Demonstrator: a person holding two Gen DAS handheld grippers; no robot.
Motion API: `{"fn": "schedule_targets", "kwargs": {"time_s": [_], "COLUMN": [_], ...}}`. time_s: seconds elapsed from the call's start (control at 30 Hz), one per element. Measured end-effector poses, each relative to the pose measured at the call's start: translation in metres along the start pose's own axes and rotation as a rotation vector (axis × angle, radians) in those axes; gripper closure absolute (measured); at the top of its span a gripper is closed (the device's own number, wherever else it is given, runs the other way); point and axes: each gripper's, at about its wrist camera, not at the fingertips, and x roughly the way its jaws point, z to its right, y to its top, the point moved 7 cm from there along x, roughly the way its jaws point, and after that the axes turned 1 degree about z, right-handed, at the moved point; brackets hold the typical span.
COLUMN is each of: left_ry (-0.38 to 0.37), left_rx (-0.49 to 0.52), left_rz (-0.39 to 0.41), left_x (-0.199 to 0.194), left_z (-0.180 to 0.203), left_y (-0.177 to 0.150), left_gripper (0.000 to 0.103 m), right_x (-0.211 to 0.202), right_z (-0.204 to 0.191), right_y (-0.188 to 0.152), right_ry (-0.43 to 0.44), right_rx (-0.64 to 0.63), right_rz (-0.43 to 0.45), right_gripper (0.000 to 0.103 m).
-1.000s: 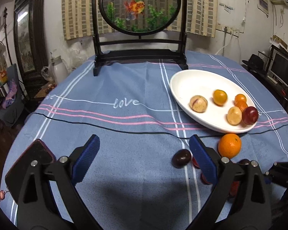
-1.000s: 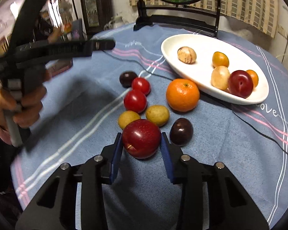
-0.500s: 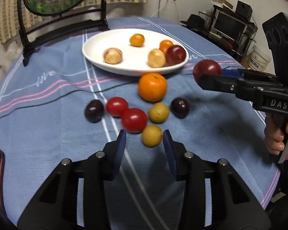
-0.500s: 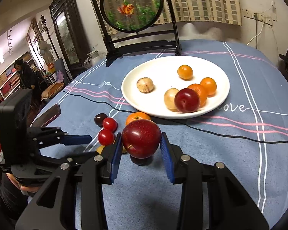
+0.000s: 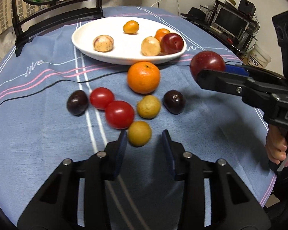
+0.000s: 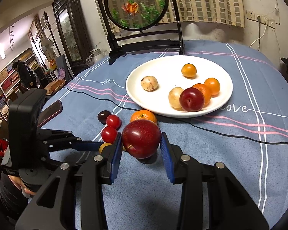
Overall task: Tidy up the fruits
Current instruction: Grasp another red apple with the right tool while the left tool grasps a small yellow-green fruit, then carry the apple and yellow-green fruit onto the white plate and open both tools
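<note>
My right gripper [image 6: 141, 147] is shut on a big red apple [image 6: 141, 138] and holds it above the blue cloth, short of the white plate [image 6: 220, 67]; the apple also shows in the left wrist view [image 5: 207, 63]. The plate [image 5: 80, 38] holds several small fruits. My left gripper [image 5: 145, 140] is open, its jaws around the near side of a small yellow fruit [image 5: 139, 135] lying on the cloth. Beyond it lie two red tomatoes [image 5: 119, 114], another yellow fruit [image 5: 148, 106], two dark plums [image 5: 174, 101] and an orange [image 5: 143, 77].
A round fish-painting screen on a black stand [image 6: 137, 5] stands at the table's far edge. A phone [image 6: 50, 112] lies on the cloth at the left. A black cable [image 6: 240, 136] runs across the cloth before the plate.
My left gripper has moved forward onto the near yellow fruit. My right gripper has carried the apple a little closer to the plate, still raised.
</note>
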Motion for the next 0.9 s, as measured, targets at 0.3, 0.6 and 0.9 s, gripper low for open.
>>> {"fn": "schedule_targets", "kwargs": {"time_s": [0.3,0.6,0.9], "left_ry": [0.045,0.035,0.055], "left_rx": [0.0,-0.019,0.024], "left_rz": [0.008,0.036,0.092], "left_x": [0.002,-0.008,-0.023], "left_z": [0.0,0.002,0.017], "left_y": [0.002,-0.003,-0.009], "left_gripper": [0.074,0.077,0.077], "right_x": [0.0,0.002,-0.001], "right_z": [-0.003,0.001,0.003], "right_y": [0.0,-0.001,0.0], "right_ry": [-0.004,-0.01,-0.011], "right_rx": [-0.021,-0.002,0.014], "right_rz": [0.003,0.005,0.016], "right_gripper": [0.063,0.063,0.063]}}
